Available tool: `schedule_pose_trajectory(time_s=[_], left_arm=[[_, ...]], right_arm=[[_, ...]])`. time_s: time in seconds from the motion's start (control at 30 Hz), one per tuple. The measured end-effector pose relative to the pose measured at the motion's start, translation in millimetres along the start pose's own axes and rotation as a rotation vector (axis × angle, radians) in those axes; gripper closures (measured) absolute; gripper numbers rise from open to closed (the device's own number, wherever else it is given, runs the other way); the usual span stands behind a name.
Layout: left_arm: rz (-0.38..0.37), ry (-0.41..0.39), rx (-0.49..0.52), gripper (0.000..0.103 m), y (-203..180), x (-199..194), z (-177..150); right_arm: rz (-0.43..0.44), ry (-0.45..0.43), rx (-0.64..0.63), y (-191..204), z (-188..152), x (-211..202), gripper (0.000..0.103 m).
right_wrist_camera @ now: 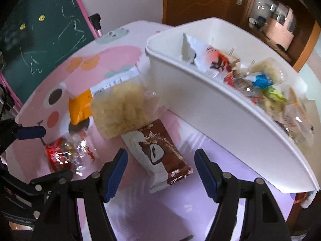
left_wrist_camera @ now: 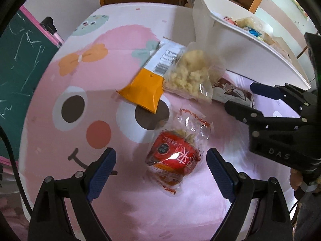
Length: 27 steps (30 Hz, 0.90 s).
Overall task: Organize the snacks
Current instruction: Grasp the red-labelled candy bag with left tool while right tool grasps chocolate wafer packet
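Note:
A red and clear snack packet (left_wrist_camera: 176, 152) lies on the pink tablecloth between the open fingers of my left gripper (left_wrist_camera: 161, 166), which hangs just above it. It also shows in the right wrist view (right_wrist_camera: 60, 154). My right gripper (right_wrist_camera: 160, 170) is open over a brown and white snack bar (right_wrist_camera: 158, 154), also seen in the left wrist view (left_wrist_camera: 232, 92). A clear bag of pale puffs (left_wrist_camera: 192, 74) (right_wrist_camera: 122, 108) and an orange and white packet (left_wrist_camera: 148, 82) (right_wrist_camera: 82, 104) lie behind. The white bin (right_wrist_camera: 210, 108) (left_wrist_camera: 240, 46) holds several snacks.
The round table has a pink cartoon-face cloth (left_wrist_camera: 84, 92). A green chalkboard (left_wrist_camera: 18, 60) stands at the left beyond the table edge. A wooden door (right_wrist_camera: 200, 2) is behind the bin. My right gripper shows at the right of the left wrist view (left_wrist_camera: 260, 98).

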<state>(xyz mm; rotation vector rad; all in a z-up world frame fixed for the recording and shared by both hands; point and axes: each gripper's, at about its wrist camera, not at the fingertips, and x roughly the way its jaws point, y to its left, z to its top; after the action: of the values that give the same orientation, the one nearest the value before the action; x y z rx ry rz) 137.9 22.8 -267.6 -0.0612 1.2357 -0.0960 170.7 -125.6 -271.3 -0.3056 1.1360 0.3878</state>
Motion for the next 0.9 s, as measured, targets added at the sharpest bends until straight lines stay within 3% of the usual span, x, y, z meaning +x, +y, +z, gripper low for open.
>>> schedule_pose_trajectory(time_s=[0.2,0.4,0.47,0.5,0.57,0.67,0.9], left_arm=[[-0.011,0.021,-0.021,0.012,1.8,10.1,-0.3],[0.001,0.016,-0.003,0.013,-7.8,12.1,-3.7],[0.01,0.012,0.002,0.018,-10.9,11.0,-5.6],[0.015,0.01,0.006,0.02,-12.8,10.4,-6.5],[0.037,0.002,0.016,0.036,-17.7,8.6,-9.4],[0.061,-0.006,0.032,0.044,-21.3,4.4,-14.9],[0.051,0.013,0.014,0.049,-20.8,-6.9,-26.9]], right_arm=[[0.022,0.003,-0.003,-1.7,-1.5,9.0,0.035],[0.03,0.002,-0.027,2.5,-2.8,4.9,0.058],[0.023,0.005,-0.022,2.5,-4.9,3.2,0.064],[0.019,0.007,-0.016,2.8,-6.6,2.2,0.065],[0.008,0.011,-0.005,4.1,-11.2,0.3,0.066],[-0.003,0.016,0.021,5.5,-19.8,-4.7,0.066],[-0.004,0.046,0.107,9.4,-46.2,-22.6,0.067]])
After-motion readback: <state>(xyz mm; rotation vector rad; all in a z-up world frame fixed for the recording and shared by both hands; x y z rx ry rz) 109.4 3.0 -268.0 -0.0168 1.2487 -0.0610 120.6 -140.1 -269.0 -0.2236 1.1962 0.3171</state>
